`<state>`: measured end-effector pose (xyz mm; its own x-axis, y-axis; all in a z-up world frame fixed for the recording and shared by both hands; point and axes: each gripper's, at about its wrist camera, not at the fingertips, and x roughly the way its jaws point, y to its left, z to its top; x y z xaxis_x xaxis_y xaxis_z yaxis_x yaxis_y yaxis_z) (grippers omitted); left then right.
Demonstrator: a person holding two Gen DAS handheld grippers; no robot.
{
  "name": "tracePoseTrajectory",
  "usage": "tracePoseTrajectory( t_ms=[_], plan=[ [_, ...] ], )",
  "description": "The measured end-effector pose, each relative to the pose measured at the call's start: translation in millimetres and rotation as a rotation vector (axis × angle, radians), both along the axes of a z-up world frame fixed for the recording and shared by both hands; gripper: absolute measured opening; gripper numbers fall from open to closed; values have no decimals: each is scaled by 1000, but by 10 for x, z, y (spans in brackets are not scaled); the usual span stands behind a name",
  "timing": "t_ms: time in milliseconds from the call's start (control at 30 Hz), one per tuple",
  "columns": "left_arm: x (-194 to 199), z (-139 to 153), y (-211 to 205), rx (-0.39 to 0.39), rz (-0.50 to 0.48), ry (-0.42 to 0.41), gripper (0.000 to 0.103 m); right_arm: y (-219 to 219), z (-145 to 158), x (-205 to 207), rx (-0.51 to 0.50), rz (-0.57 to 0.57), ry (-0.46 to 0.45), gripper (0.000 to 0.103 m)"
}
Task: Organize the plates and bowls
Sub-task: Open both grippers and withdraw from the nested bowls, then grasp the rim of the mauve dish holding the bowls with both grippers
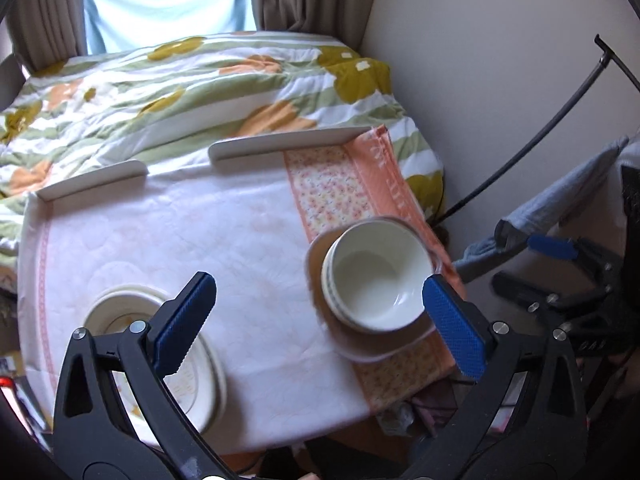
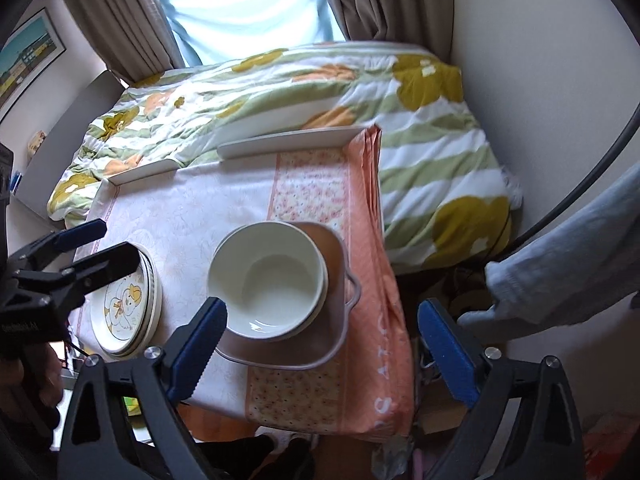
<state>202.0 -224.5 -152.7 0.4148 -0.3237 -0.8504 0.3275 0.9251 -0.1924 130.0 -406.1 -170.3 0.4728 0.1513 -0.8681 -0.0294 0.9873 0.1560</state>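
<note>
Right wrist view only: a framed picture [image 2: 30, 54] on the far-left wall, and the duck drawing on the top plate of the plate stack [image 2: 126, 306] in plain sight. In the left wrist view that drawing is mostly hidden behind the gripper's near finger. Left wrist view only: the whole left edge of the white patterned tablecloth [image 1: 224, 232] and a thin black rod [image 1: 552, 128] leaning along the right wall.

Left gripper [image 1: 320, 324]: black frame, blue ribbed pads, jaws spread wide, nothing between them. It hangs above the table's near edge. The stacked white ceramic bowls [image 1: 376, 276] lie just ahead of its right pad [image 1: 454, 326], which overlaps the bowl rim in the picture; contact cannot be told. The cream plates sit under its left finger.

Right gripper [image 2: 322, 350]: same build, jaws equally wide, empty. The bowls [image 2: 266, 278] sit just beyond its left pad [image 2: 200, 346], apart from it; its right pad hangs off the table's right side.

Bowls: at least two nested, plain glossy white inside, upright, resting on a shallow brown tray with a pale rim and small handle [image 2: 340, 316]. The tray sits on the right part of the table, partly on an orange floral towel [image 2: 376, 264].

Plates: several round, cream, stacked at near left of the table.

Beyond the table, a flowered quilt [image 1: 192, 88] in green, orange and mustard.
</note>
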Motion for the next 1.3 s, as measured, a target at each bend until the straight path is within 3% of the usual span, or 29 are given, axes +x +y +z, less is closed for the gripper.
tracePoseTrajectory(
  t_ms=[67,200,267,500,633,833,933,1067,1167,1300],
  plan=[
    [-51,-75,48,6,-10,11,103,48,5,-70,-39,49,-18,96],
    [-91,-328,117,6,-12,73,103,150,-210,-81,-215,97,104,96],
    [-93,-444,135,-21,-16,108,103,146,-321,-69,-205,98,113,96],
    [-42,-894,-118,49,-74,185,95,64,-749,40,-196,87,203,95],
    [-29,-1123,-226,104,-92,232,79,106,-933,165,-206,106,244,86],
    [20,-1299,-315,138,-104,257,76,171,-1156,260,-194,166,288,68],
    [80,-1369,-379,151,-115,269,63,161,-1254,329,-178,182,294,62],
    [134,-1471,-471,186,-128,260,58,169,-1324,409,-202,214,270,56],
    [165,-1555,-482,163,-125,253,57,169,-1347,441,-198,240,240,48],
    [188,-1607,-554,165,-130,255,40,119,-1330,457,-157,251,216,38]
  ],
)
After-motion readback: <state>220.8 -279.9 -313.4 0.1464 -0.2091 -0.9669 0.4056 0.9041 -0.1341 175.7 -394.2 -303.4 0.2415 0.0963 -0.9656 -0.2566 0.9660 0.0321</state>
